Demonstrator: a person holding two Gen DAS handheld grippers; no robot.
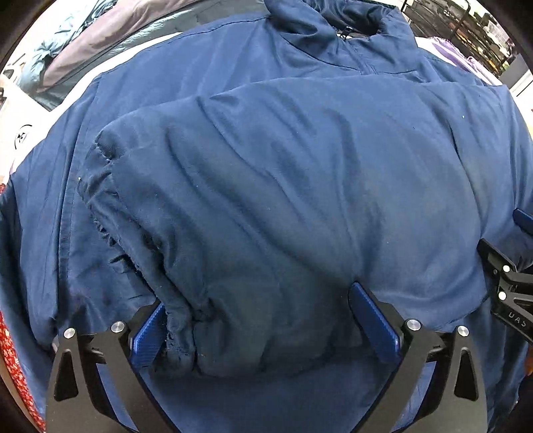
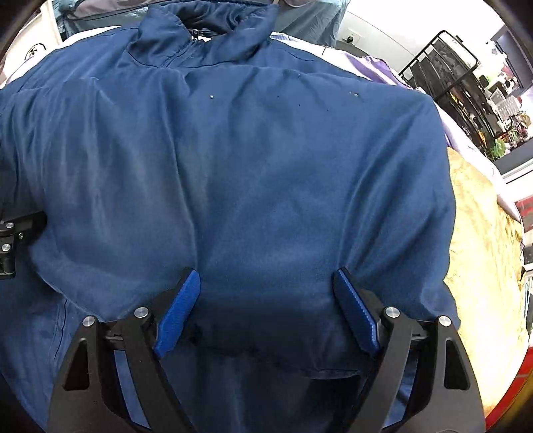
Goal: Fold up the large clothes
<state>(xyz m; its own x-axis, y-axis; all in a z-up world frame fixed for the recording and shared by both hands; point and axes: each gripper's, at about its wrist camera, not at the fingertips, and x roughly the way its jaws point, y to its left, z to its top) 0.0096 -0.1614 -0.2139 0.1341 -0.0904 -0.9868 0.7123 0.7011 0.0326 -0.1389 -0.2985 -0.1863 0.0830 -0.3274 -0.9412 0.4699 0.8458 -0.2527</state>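
A large navy blue jacket (image 1: 266,173) lies spread out with its collar (image 1: 333,20) at the far end and a sleeve folded across its body. My left gripper (image 1: 256,299) is open, its fingers straddling the sleeve's cuff end (image 1: 180,329). My right gripper (image 2: 266,283) is open too, its jaws spread over the jacket (image 2: 250,173) near the sleeve's other end. The right gripper also shows at the right edge of the left wrist view (image 1: 509,273).
Grey and light blue clothes (image 1: 83,43) lie beyond the jacket on the left. A red floral cloth (image 1: 13,359) is at the left edge. A yellow-gold cloth (image 2: 483,266) and a purple cloth (image 2: 366,66) lie to the right, with a black wire rack (image 2: 443,70) behind.
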